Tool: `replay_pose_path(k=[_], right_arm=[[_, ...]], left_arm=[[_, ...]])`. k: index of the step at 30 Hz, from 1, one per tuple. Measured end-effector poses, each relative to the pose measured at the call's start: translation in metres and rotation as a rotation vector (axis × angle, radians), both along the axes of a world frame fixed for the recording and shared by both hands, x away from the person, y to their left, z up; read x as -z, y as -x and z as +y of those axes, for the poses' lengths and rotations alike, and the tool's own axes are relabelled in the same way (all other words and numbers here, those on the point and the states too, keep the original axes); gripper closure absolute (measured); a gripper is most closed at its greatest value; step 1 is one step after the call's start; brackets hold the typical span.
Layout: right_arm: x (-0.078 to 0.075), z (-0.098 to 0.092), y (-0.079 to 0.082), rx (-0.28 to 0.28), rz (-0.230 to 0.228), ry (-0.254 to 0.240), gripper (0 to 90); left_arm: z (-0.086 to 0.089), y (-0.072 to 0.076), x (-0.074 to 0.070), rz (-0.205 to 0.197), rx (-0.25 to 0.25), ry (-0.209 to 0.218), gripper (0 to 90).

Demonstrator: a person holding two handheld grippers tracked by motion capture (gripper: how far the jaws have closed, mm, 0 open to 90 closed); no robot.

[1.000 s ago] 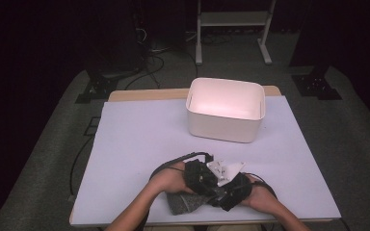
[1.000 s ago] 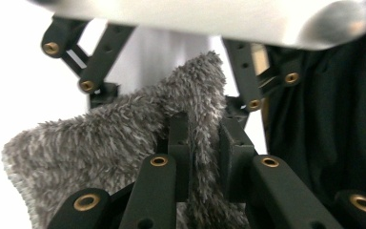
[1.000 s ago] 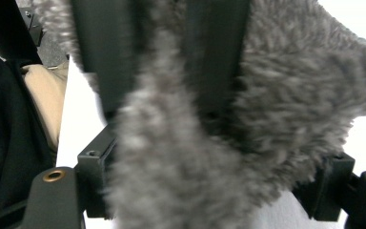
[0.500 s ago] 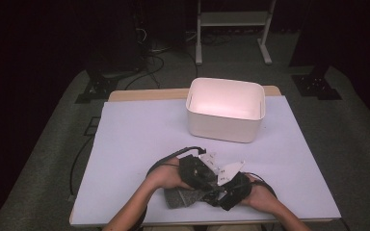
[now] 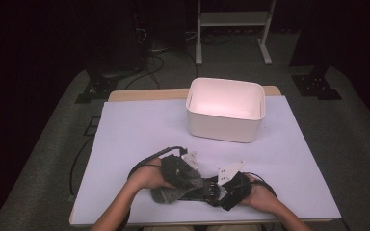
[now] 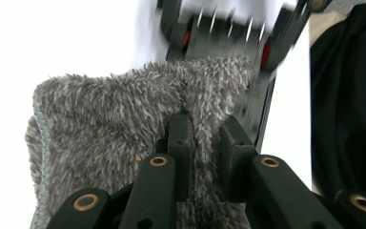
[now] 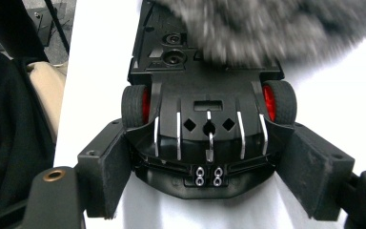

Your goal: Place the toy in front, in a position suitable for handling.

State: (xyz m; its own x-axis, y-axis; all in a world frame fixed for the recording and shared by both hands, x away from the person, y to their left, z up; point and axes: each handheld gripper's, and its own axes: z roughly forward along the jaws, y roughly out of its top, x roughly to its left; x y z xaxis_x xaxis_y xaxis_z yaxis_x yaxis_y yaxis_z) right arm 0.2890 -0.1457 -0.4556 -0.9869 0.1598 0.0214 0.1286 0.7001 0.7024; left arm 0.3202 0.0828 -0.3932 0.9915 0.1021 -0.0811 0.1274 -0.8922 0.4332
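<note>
A black toy car (image 7: 209, 109) with red wheel hubs lies underside up near the table's front edge, and my right gripper (image 7: 208, 162) is shut on its end, one pad against each side. In the high view the car (image 5: 203, 191) lies between the two hands, with the right gripper (image 5: 231, 190) at its right. My left gripper (image 6: 205, 138) is shut on a fuzzy grey cloth (image 6: 100, 124), which lies over the car's (image 6: 228, 43) far part. From above, the left gripper (image 5: 180, 173) and the cloth (image 5: 166, 195) are just left of the car.
A white rectangular bin (image 5: 225, 108) stands open at the back middle of the white-covered table (image 5: 125, 139). Cables trail from both grippers across the front. Dark floor, cable runs and a white stand surround the table.
The left gripper has drawn the grey cloth to the left along the car. The right gripper and the car have stayed put.
</note>
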Motion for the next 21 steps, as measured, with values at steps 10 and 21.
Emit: replay_pose_path(k=[10, 21], right_arm=[[0.001, -0.001, -0.002, -0.004, 0.008, -0.003, 23.1], [0.002, 0.0, -0.003, -0.011, 0.008, 0.01, 22.9]], left_arm=[[0.033, -0.001, 0.003, 0.019, -0.064, -0.011, 77.4], [0.014, 0.002, 0.004, 0.046, -0.017, 0.039, 77.3]])
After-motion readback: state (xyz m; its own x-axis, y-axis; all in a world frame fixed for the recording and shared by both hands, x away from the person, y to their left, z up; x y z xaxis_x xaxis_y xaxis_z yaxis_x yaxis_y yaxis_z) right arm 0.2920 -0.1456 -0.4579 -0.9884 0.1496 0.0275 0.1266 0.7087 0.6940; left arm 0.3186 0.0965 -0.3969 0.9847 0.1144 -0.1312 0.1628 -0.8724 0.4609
